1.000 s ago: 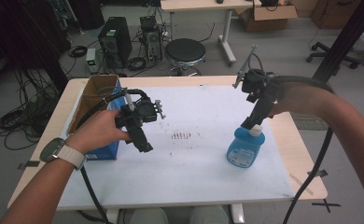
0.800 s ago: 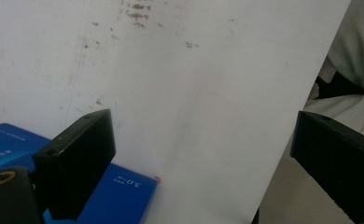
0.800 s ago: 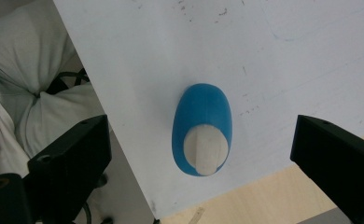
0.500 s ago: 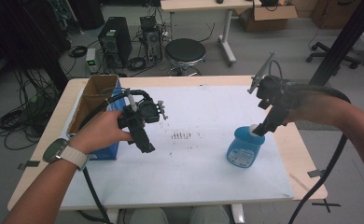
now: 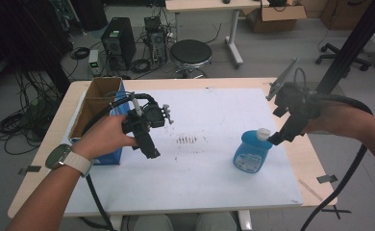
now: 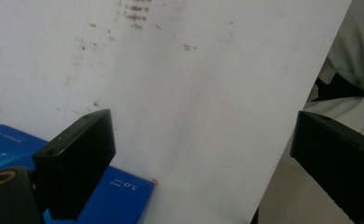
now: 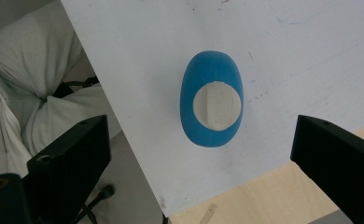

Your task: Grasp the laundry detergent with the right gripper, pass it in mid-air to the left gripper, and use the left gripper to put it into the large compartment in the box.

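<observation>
A blue bottle (image 5: 252,152) with a white cap stands upright on the white sheet (image 5: 214,163) at the right. Seen from above in the right gripper view, the bottle (image 7: 212,105) sits between and beyond the wide-open jaws, untouched. My right gripper (image 5: 276,140) hangs just right of the cap, apart from it. My left gripper (image 5: 149,150) is at the left of the sheet, pointing down, open and holding nothing. The corner of a blue box (image 6: 119,191) lies beside its left jaw in the left gripper view.
An open cardboard box with blue sides (image 5: 98,103) stands at the table's left edge behind my left hand. Dark smudges (image 5: 189,140) mark the sheet's middle. Bare wood table (image 5: 315,159) shows right of the sheet. A stool and computers stand on the floor beyond.
My right gripper has let go of the bottle's cap and drawn back up and to the right. The left gripper has barely moved.
</observation>
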`<control>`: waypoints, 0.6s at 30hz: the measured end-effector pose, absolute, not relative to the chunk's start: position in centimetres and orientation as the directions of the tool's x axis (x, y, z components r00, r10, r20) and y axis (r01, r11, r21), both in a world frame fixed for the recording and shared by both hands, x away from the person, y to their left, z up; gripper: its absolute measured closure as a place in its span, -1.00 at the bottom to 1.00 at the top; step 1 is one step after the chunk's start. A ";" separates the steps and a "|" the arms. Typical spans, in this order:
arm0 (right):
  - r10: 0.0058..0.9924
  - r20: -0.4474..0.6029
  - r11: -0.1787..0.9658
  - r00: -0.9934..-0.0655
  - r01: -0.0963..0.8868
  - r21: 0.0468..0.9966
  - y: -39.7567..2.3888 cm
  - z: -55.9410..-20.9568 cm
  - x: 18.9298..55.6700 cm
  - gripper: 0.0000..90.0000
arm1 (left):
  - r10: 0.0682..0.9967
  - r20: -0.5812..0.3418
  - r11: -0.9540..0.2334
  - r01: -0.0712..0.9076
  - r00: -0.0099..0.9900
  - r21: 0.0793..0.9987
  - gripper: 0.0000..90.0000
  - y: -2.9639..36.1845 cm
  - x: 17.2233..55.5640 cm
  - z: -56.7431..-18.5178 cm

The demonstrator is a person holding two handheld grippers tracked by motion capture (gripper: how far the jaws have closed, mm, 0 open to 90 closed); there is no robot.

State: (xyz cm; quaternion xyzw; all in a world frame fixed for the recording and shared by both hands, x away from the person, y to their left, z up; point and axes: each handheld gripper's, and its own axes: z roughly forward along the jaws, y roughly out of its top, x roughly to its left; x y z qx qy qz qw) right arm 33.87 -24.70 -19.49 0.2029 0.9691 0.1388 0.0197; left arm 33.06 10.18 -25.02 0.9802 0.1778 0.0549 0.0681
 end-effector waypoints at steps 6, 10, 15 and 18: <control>0.410 0.024 0.862 -0.912 0.396 0.316 -25.8 -19.9 33.5 -0.89 | 0.359 0.085 -0.926 0.344 0.929 0.156 -0.84 10.2 33.1 -25.0; 0.420 0.025 0.853 -0.907 0.404 0.332 -26.6 -20.5 33.3 -0.89 | 0.358 0.087 -0.927 0.342 0.930 0.156 -0.84 10.2 33.1 -25.0; 0.435 0.022 0.834 -0.900 0.412 0.367 -27.7 -21.3 33.1 -0.89 | 0.360 0.086 -0.926 0.344 0.929 0.156 -0.84 10.1 33.0 -25.0; 0.445 0.024 0.818 -0.895 0.417 0.395 -28.1 -21.8 33.0 -0.89 | 0.361 0.084 -0.925 0.345 0.929 0.159 -0.84 9.9 33.0 -25.0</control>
